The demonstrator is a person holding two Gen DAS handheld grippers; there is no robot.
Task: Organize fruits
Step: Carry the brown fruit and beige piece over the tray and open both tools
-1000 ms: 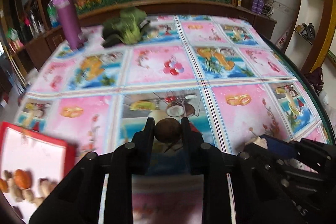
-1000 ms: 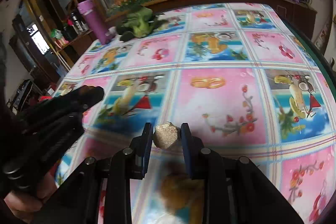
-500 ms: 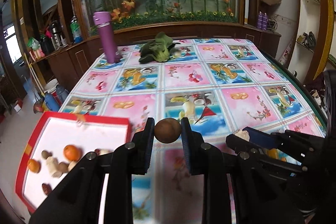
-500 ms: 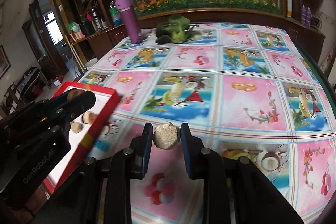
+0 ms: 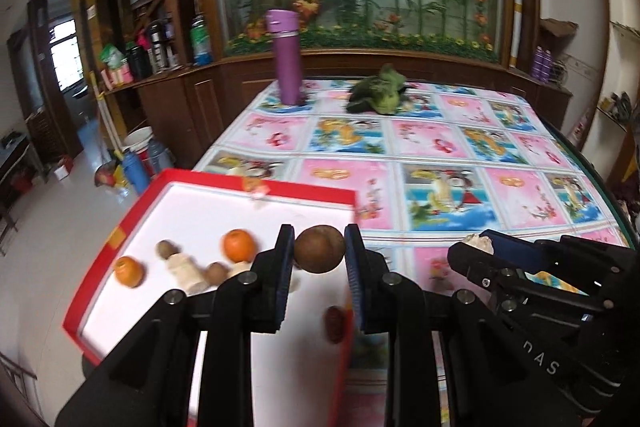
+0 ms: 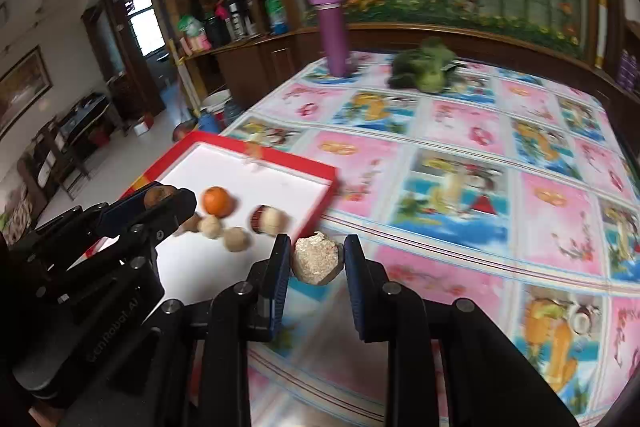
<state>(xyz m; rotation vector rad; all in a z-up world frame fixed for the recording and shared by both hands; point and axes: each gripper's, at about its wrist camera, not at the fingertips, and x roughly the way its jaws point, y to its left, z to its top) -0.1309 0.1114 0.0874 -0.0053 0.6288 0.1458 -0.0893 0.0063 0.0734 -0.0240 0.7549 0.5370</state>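
My left gripper is shut on a round brown fruit and holds it above the right part of a red-rimmed white tray. The tray holds two oranges, several small brown and pale fruits and a dark red one. My right gripper is shut on a pale rough fruit piece, just right of the tray's edge. The left gripper also shows in the right wrist view.
The table has a pink and blue fruit-print cloth. A purple flask and a bunch of green leafy vegetables stand at the far end. The tray overhangs the table's left edge, with floor clutter beyond.
Both grippers have swung left with their fruits. The tray has come from the lower left to sit under the left gripper and close to the right one.
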